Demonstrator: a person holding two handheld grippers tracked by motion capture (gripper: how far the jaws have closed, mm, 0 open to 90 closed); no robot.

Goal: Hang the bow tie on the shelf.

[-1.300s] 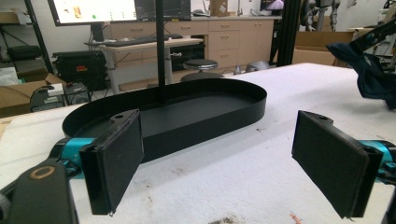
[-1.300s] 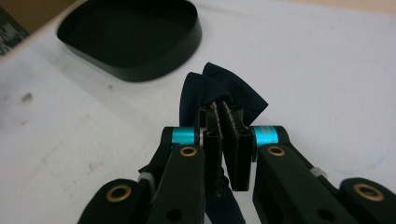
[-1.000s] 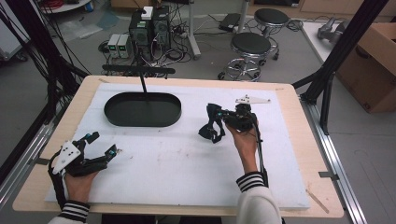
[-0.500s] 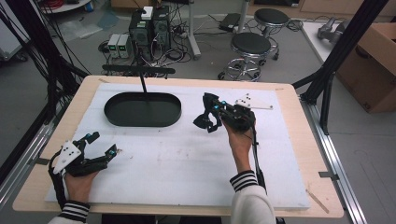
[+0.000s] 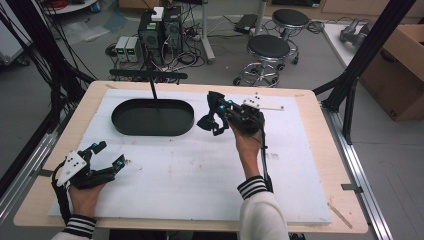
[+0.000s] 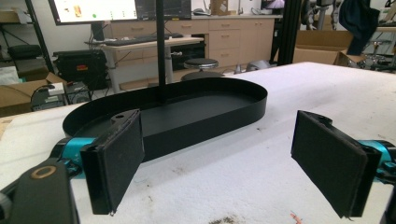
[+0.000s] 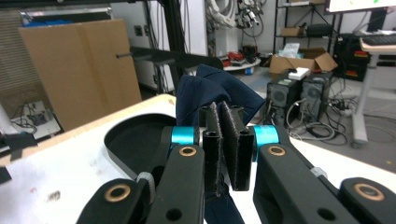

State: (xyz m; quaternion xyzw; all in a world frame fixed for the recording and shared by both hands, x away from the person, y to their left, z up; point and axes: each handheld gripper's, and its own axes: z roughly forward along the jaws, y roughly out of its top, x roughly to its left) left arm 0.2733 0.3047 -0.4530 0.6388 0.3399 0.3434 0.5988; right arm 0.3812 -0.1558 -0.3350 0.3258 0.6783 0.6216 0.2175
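Note:
A dark navy cloth (image 5: 209, 116) hangs bunched from my right gripper (image 5: 218, 112), lifted above the white mat just right of the black oval tray (image 5: 152, 118). In the right gripper view the pads are pressed together on the cloth (image 7: 212, 95), which sticks up behind them and trails below. My left gripper (image 5: 109, 154) rests low at the mat's near left corner. Its jaws stand wide apart with nothing between them, and the tray (image 6: 187, 109) lies ahead of my left gripper (image 6: 229, 168).
A black post (image 5: 153, 87) with a crossbar rises just behind the tray. The white mat (image 5: 200, 170) covers most of the wooden table (image 5: 320, 165). Stools, computer towers and cardboard boxes stand on the floor beyond the far edge.
My right gripper has carried the cloth up and to the left, toward the tray. The left gripper has stayed where it was.

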